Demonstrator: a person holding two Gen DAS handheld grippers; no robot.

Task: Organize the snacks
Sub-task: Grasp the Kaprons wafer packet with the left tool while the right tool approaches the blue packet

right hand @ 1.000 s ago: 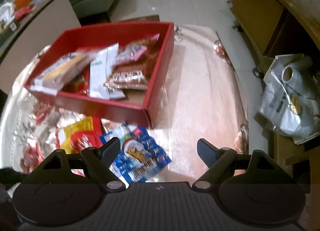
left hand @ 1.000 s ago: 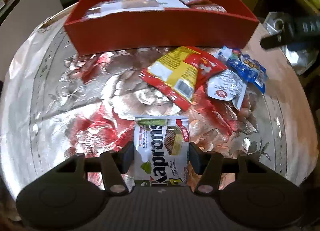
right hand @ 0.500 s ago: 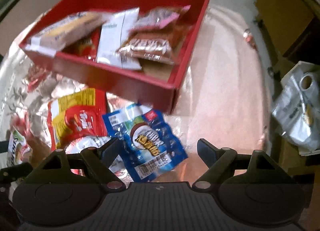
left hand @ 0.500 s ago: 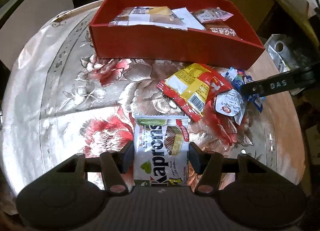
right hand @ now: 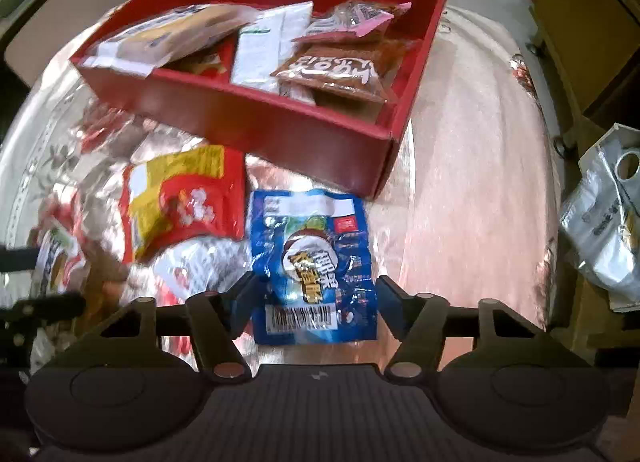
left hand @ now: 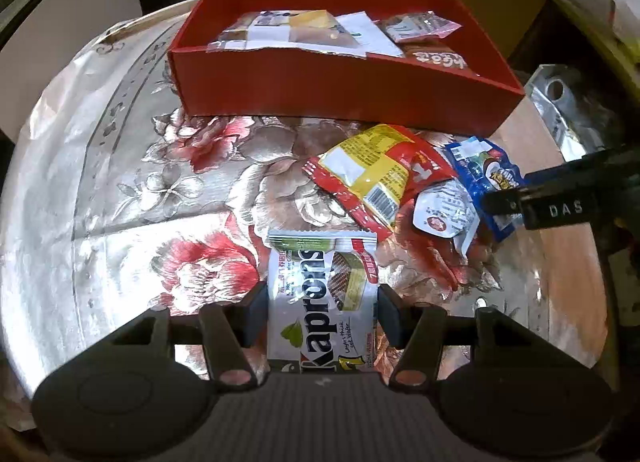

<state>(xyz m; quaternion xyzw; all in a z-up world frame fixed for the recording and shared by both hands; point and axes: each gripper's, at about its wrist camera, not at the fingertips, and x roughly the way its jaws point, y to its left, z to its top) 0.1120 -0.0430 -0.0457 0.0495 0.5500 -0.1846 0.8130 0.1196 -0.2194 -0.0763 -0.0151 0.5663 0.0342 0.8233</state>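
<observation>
Risk: right gripper (right hand: 314,304), jaws just closing round the blue packet (right hand: 312,262) on the surface by the red box (right hand: 280,130), may crumple/slip it, w/ left gripper (left hand: 322,316) clamped on the wafer pack (left hand: 322,294).

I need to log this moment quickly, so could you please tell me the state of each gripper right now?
Left gripper: shut on the Kaprons wafer packet.
Right gripper: jaws have just been closing around the blue snack packet; a firm grip cannot be told.
</observation>
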